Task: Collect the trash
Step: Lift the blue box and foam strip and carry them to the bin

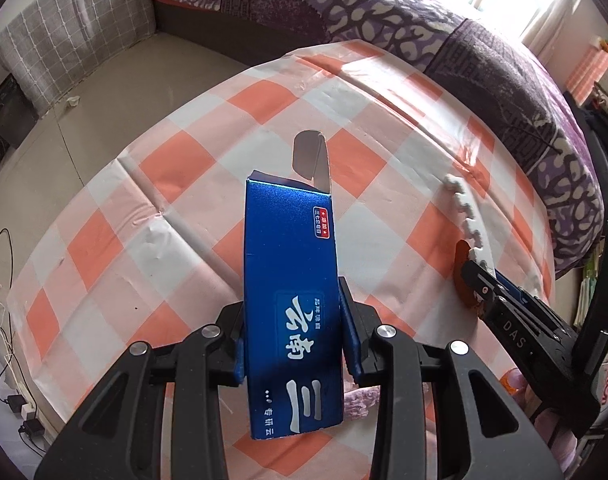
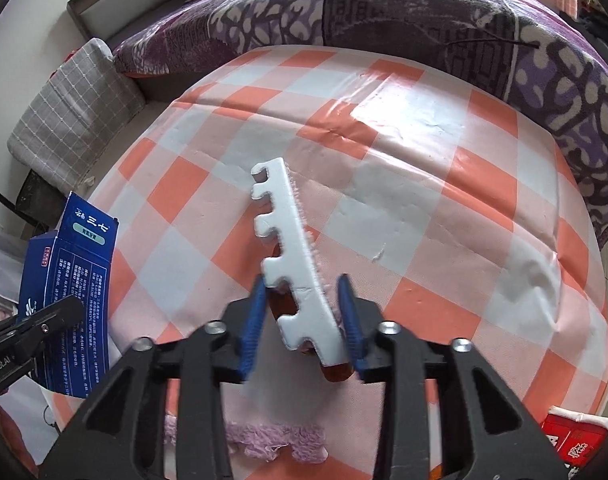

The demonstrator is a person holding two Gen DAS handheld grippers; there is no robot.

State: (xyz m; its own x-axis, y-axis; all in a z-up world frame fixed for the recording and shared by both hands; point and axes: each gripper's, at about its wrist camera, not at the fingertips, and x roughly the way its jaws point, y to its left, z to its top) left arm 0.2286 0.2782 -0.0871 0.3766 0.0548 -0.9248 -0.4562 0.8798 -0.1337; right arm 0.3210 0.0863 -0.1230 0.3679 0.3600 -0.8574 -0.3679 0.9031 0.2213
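My left gripper (image 1: pixel 291 316) is shut on a blue cardboard box (image 1: pixel 289 276) with white Chinese lettering, its top flap open, held above the checked table. The box also shows at the left of the right wrist view (image 2: pixel 73 292). My right gripper (image 2: pixel 304 316) is shut on a white notched foam strip (image 2: pixel 289 248) with an orange-brown piece (image 2: pixel 338 372) under it, held above the table. The strip and the right gripper (image 1: pixel 478 284) show at the right of the left wrist view.
The table (image 2: pixel 424 168) wears an orange, pink and white checked plastic cloth. A purple patterned bedspread (image 2: pixel 384 8) lies behind it. A grey checked cushion (image 1: pixel 71 28) sits at far left. A lilac fluffy cloth (image 2: pixel 255 440) lies at the table's near edge. A red package (image 2: pixel 576 436) is at lower right.
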